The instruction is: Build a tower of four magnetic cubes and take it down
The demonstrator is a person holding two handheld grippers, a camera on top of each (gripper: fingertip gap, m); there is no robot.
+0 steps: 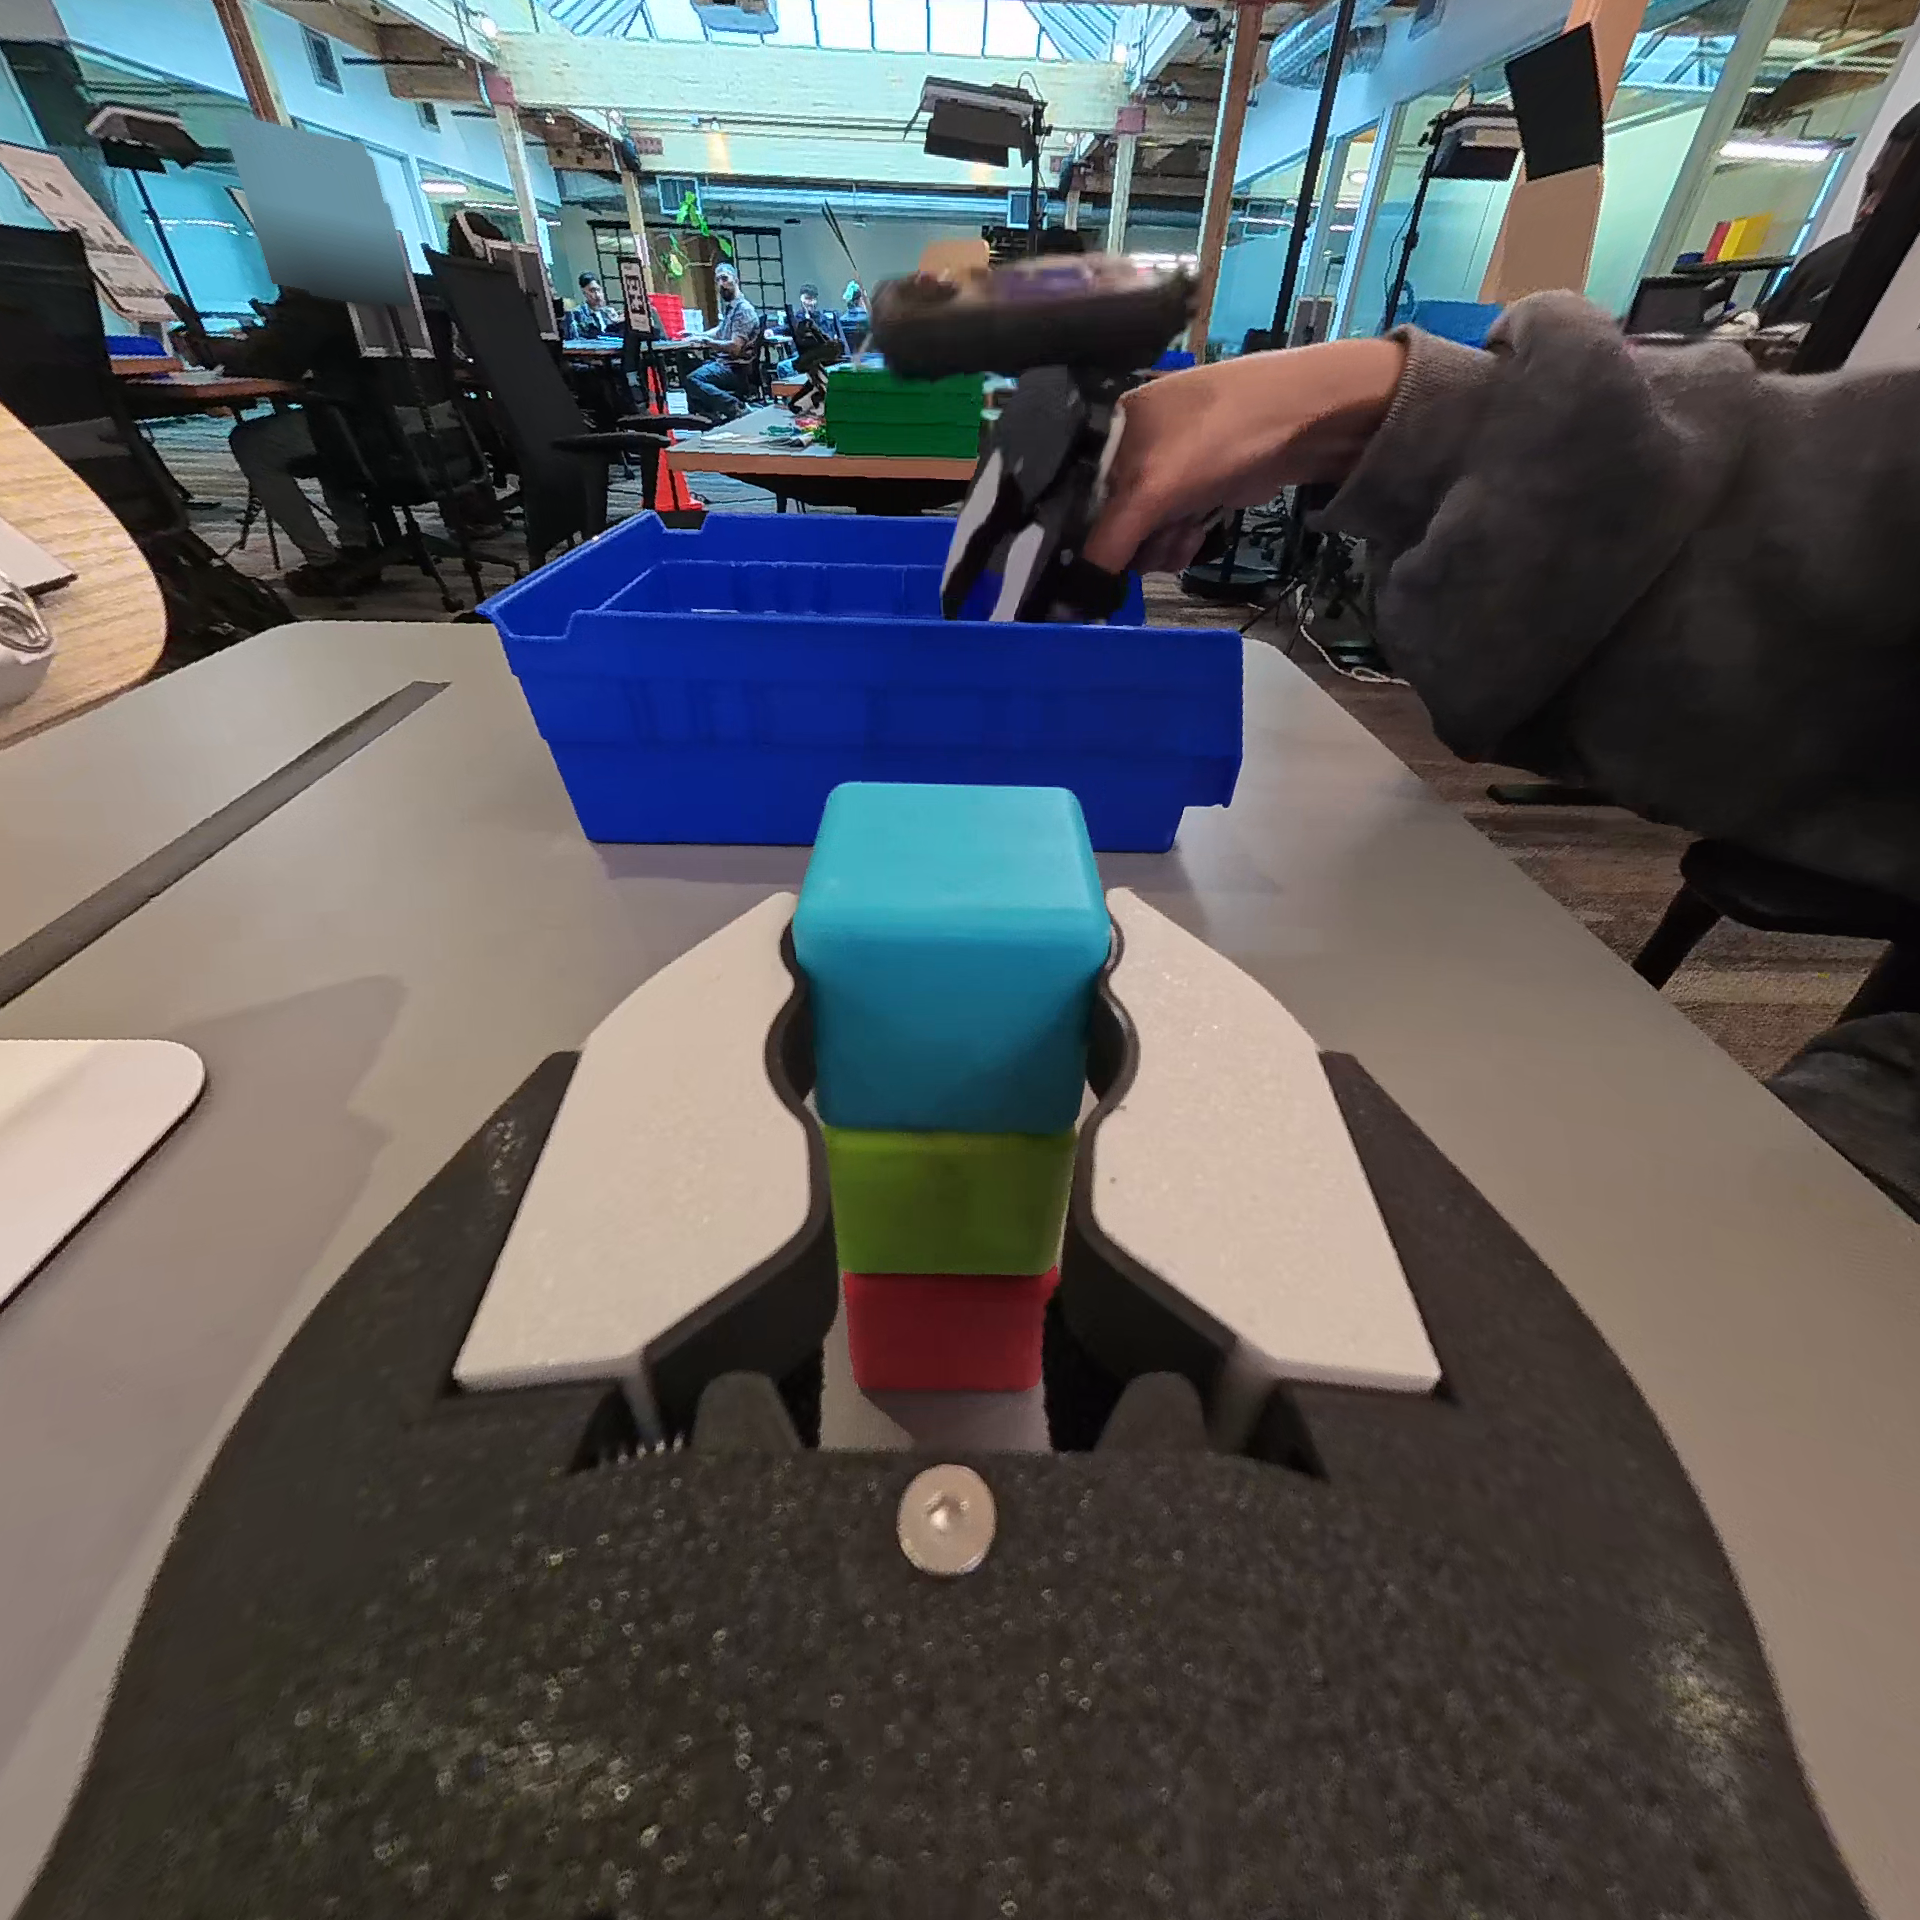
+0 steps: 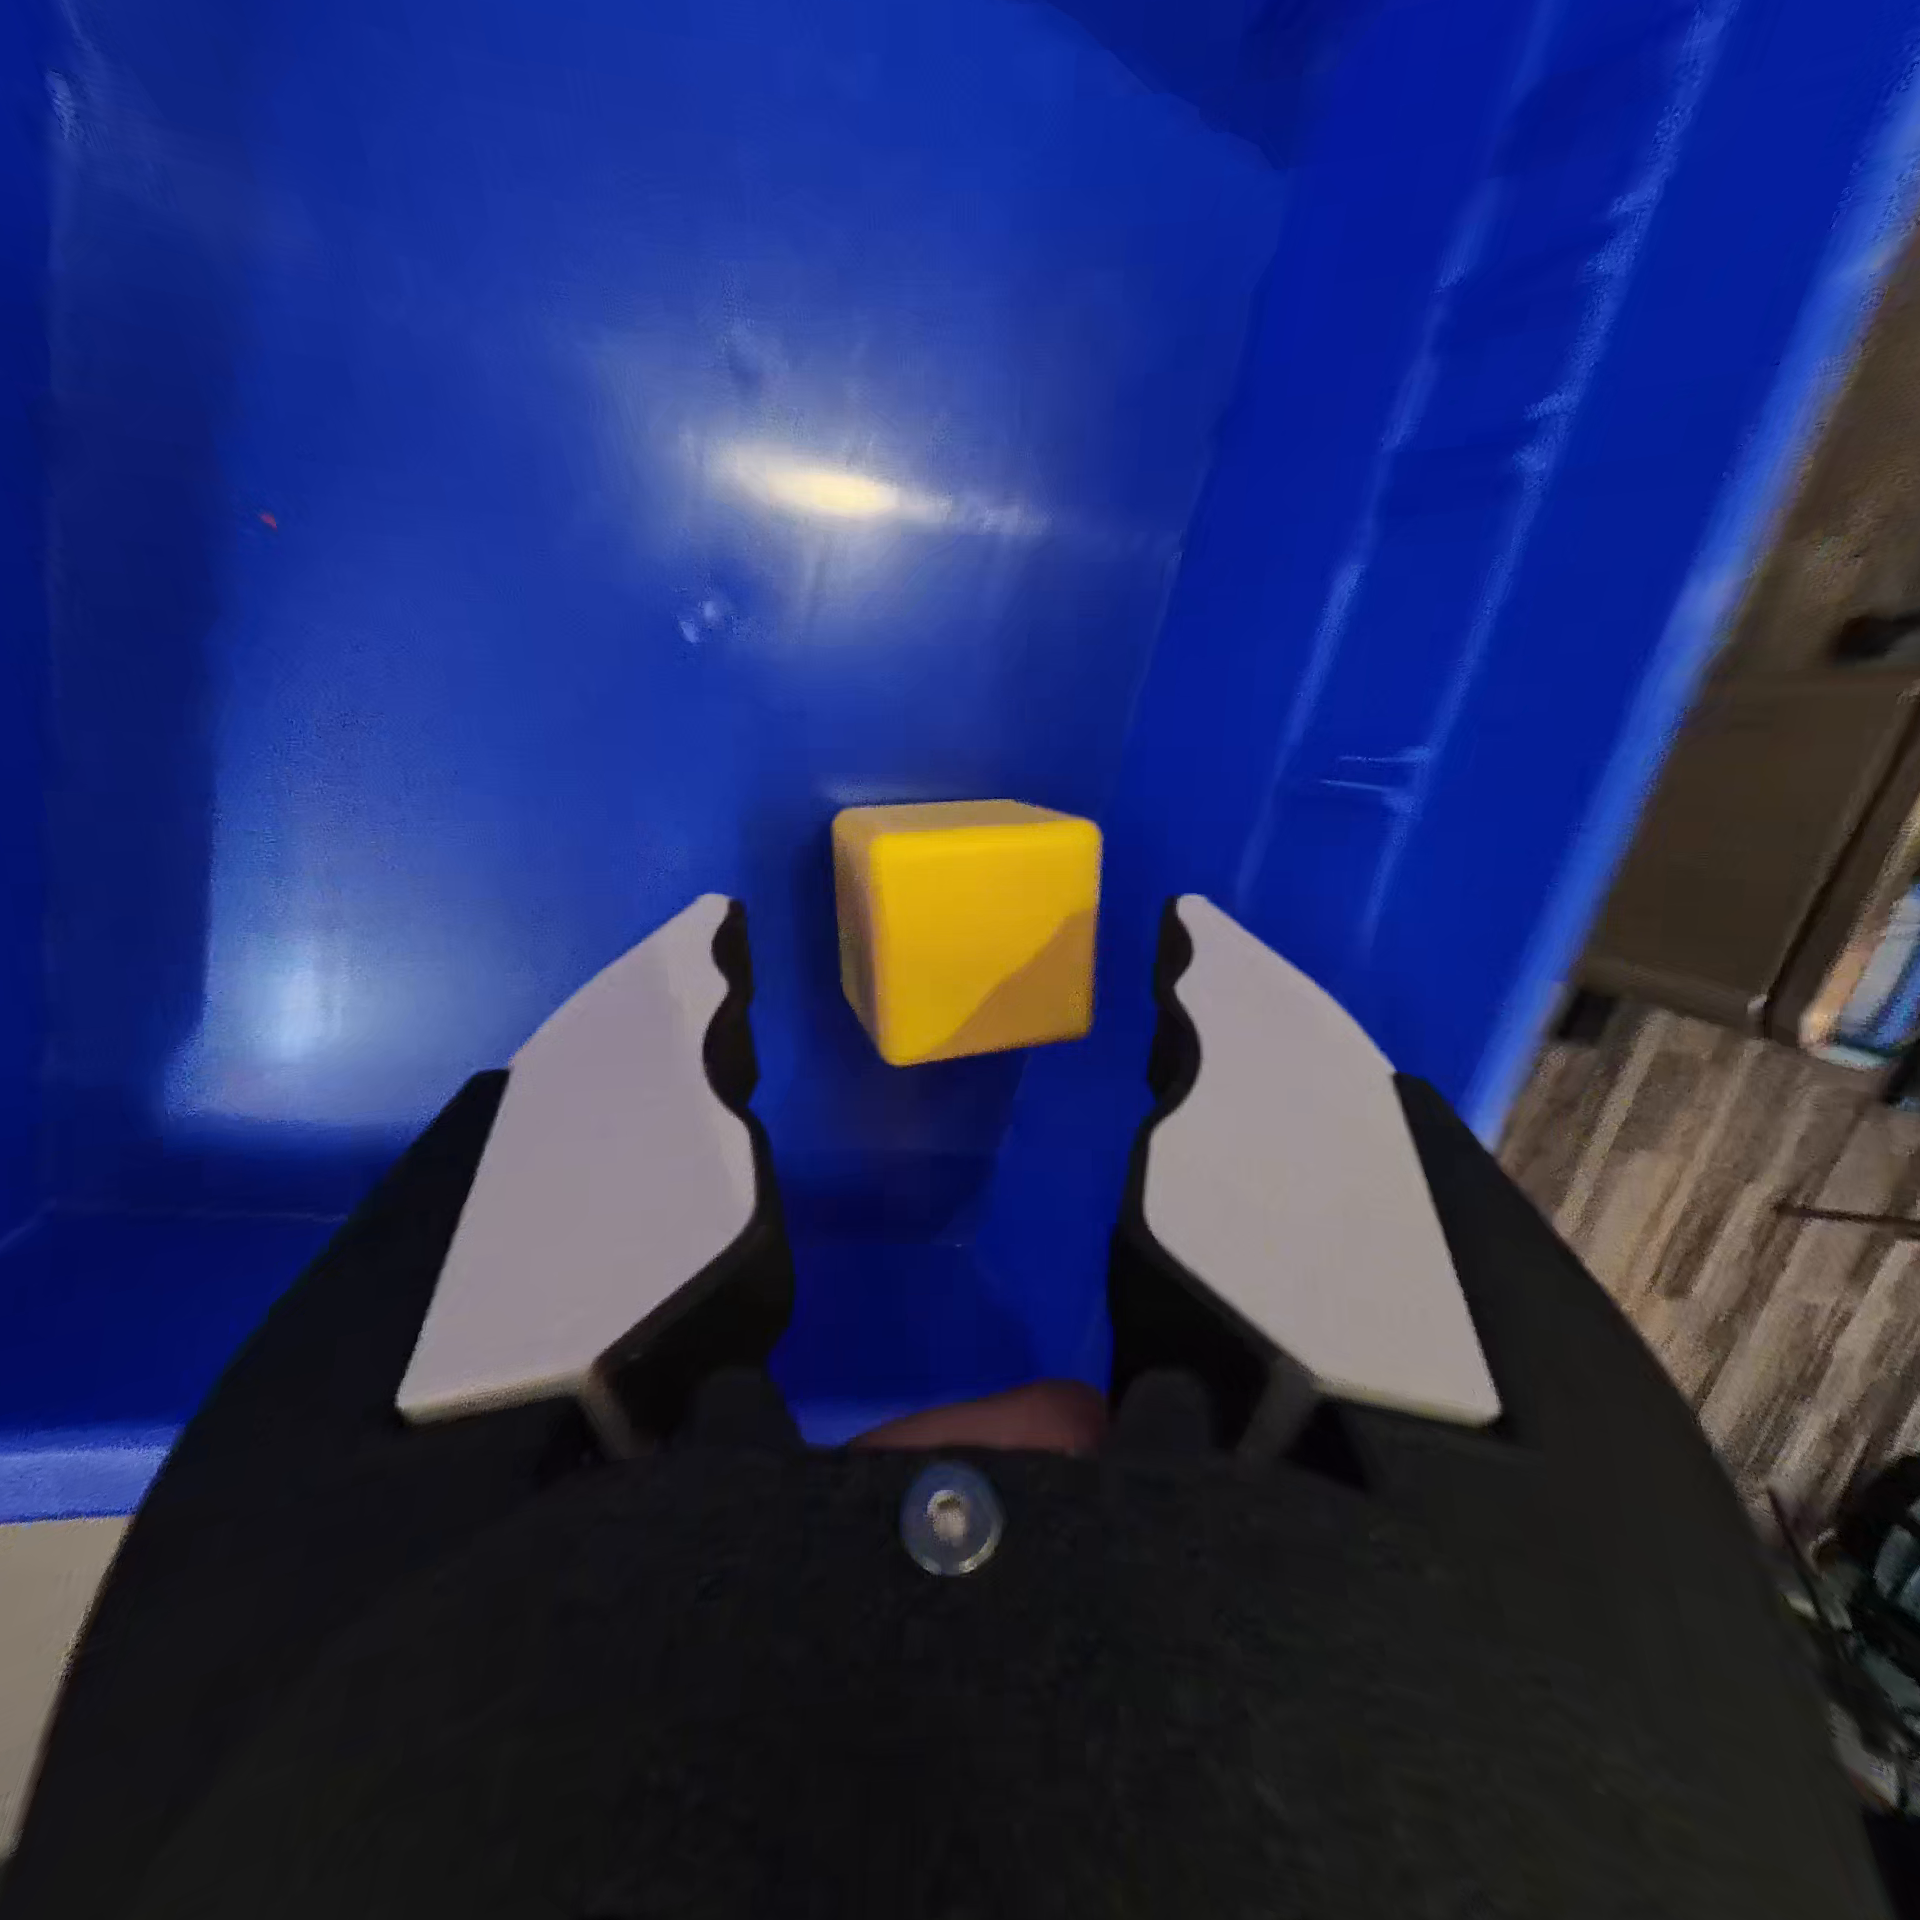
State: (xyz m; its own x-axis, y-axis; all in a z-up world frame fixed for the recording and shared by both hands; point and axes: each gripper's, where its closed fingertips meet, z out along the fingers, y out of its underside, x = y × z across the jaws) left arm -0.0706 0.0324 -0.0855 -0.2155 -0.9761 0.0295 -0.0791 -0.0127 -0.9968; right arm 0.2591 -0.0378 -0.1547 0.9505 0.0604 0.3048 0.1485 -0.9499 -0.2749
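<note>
left fingers (image 1: 727, 1091) clamp teal cube (image 1: 951, 966) on grey table (image 1: 364, 935); right fingers (image 2: 644, 1049) spread above yellow cube (image 2: 966, 925).

The left two-finger gripper with white plates and black pads (image 1: 948, 997) is level, its jaws pressed on both sides of what it holds. The right black-and-white two-finger gripper (image 2: 951, 935) points downward, jaws spread apart, gripping nothing. A hand in a grey sleeve (image 1: 1226, 447) holds it.
</note>
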